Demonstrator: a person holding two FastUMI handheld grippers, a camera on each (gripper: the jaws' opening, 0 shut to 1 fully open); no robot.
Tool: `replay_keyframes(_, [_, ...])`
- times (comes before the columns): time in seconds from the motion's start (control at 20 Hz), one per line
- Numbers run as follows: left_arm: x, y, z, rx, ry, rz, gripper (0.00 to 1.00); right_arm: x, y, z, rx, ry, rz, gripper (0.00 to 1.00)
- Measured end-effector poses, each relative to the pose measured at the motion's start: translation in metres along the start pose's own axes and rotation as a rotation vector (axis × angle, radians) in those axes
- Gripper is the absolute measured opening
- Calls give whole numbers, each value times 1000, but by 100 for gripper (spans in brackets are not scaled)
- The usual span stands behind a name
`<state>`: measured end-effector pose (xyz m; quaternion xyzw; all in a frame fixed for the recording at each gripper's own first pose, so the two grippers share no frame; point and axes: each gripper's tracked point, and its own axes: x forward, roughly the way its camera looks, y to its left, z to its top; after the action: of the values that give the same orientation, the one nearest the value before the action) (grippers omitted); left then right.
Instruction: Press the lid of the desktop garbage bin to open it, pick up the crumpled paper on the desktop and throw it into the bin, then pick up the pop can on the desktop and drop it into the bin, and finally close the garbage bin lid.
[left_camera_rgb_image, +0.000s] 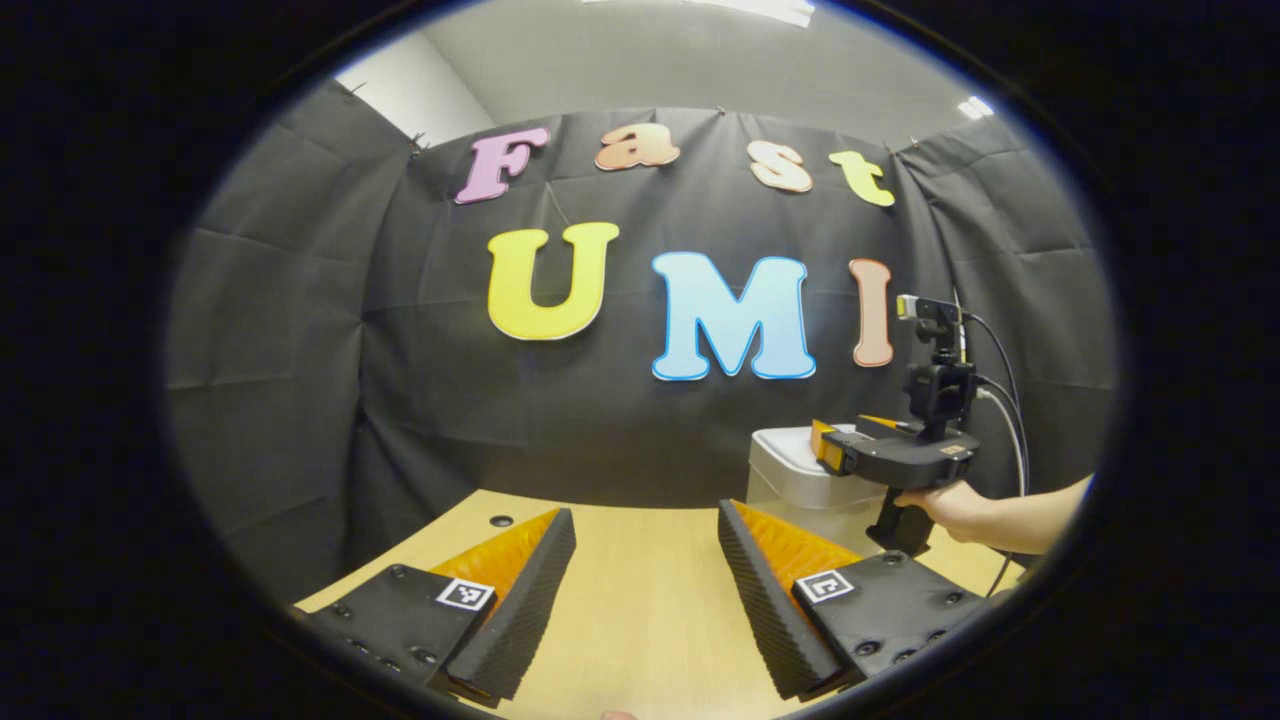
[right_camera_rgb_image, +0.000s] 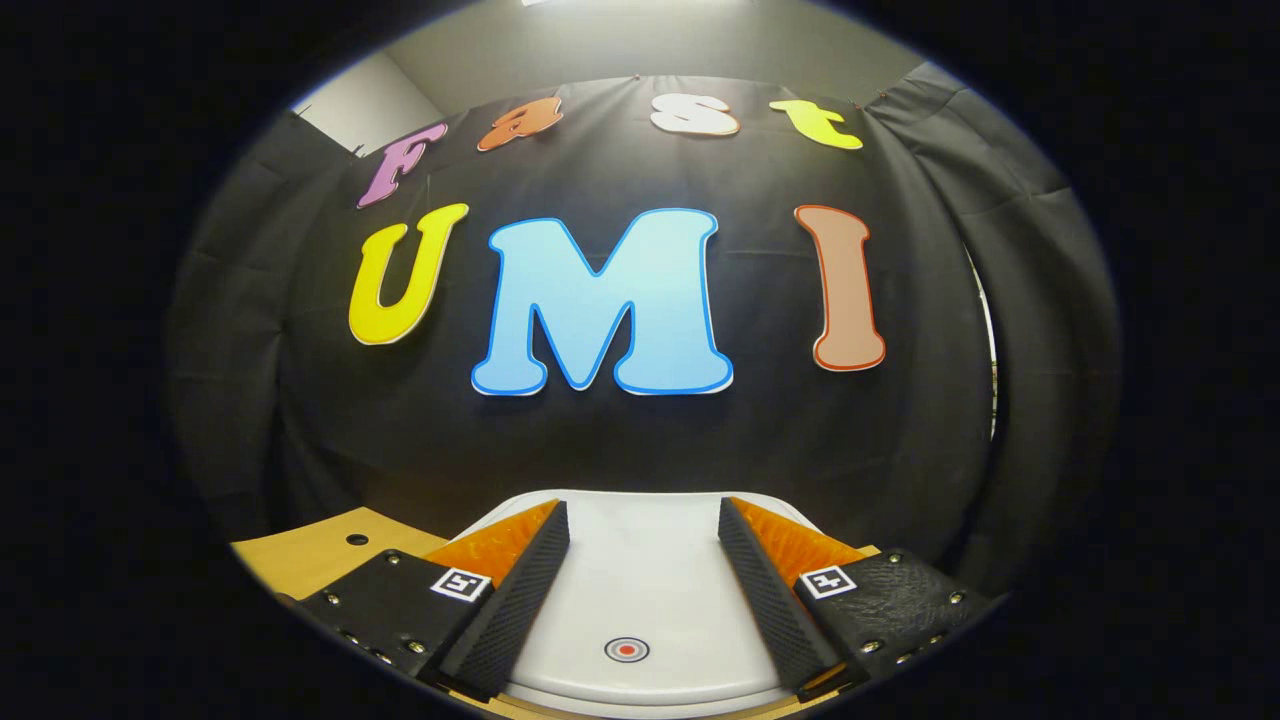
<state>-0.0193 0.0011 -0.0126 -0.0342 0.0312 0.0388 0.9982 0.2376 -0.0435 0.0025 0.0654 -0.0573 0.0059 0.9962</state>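
The white garbage bin (left_camera_rgb_image: 790, 478) stands at the right rear of the wooden table (left_camera_rgb_image: 640, 600), its lid down. In the right gripper view the flat white lid (right_camera_rgb_image: 645, 575) lies directly below my right gripper (right_camera_rgb_image: 643, 520), which is open with nothing between its fingers; a small round red-centred mark (right_camera_rgb_image: 626, 650) sits on the lid near the front edge. In the left gripper view the right gripper (left_camera_rgb_image: 830, 450) hovers over the bin top, held by a hand (left_camera_rgb_image: 955, 508). My left gripper (left_camera_rgb_image: 645, 525) is open above bare tabletop, to the left of the bin.
Black cloth walls close the booth behind and on both sides of the table. A small dark hole (left_camera_rgb_image: 501, 521) marks the tabletop at the far left. A cable (left_camera_rgb_image: 1005, 400) hangs from the right gripper's camera mount.
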Motion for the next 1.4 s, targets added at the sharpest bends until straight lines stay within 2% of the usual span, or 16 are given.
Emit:
replay_keyframes(0.1, [-12, 2, 4, 14, -8, 30, 94, -9, -2, -3, -4, 26, 6, 96])
replay_keyframes(0.15, [-17, 5, 4, 23, -8, 49, 97, -16, -1, -3, -5, 36, 15, 96])
replay_keyframes(0.25, [-28, 8, 1, 27, -4, 77, 94, -30, -4, -4, -22, 46, 16, 96])
replay_keyframes(0.35, [-35, 10, -2, 36, 0, 99, 97, -45, -6, -2, -27, 44, 10, 96])
replay_keyframes(0.4, [-38, 11, -1, 43, -5, 104, 94, -52, -6, -2, -27, 47, 15, 96])
replay_keyframes(0.45, [-35, 11, 0, 49, -9, 106, 97, -62, -4, -2, -30, 54, 29, 96])
replay_keyframes(0.6, [-35, 7, 6, 48, -29, 91, 98, -90, -5, 2, -49, 61, 51, 96])
replay_keyframes(0.65, [-35, 5, 7, 47, -33, 83, 94, -101, -5, 5, -55, 52, 51, 96])
replay_keyframes(0.75, [-28, 4, 9, 42, -42, 72, 94, -124, -4, 9, -64, 45, 51, 96])
replay_keyframes(0.8, [-23, 2, 9, 36, -43, 64, 98, -137, -3, 12, -61, 38, 49, 96])
replay_keyframes(0.85, [-19, 0, 5, 32, -37, 53, 94, -150, -1, 13, -54, 38, 43, 96])
replay_keyframes(0.9, [-16, -1, 2, 33, -32, 42, 97, -162, 2, 13, -44, 43, 38, 96])
replay_keyframes(1.0, [-10, 0, 0, 37, -33, 27, 94, -186, 11, 17, -22, 43, 43, 96])
replay_keyframes(1.1, [-3, 0, -2, 37, -40, 7, 97, -203, 18, 20, -24, 39, 45, 96])
replay_keyframes(1.3, [5, 3, -3, 31, -50, -17, 98, -232, 25, 31, -29, 25, 26, 96])
replay_keyframes(1.4, [9, 6, -5, 41, -52, -23, 94, -240, 29, 33, -21, 26, 17, 96])
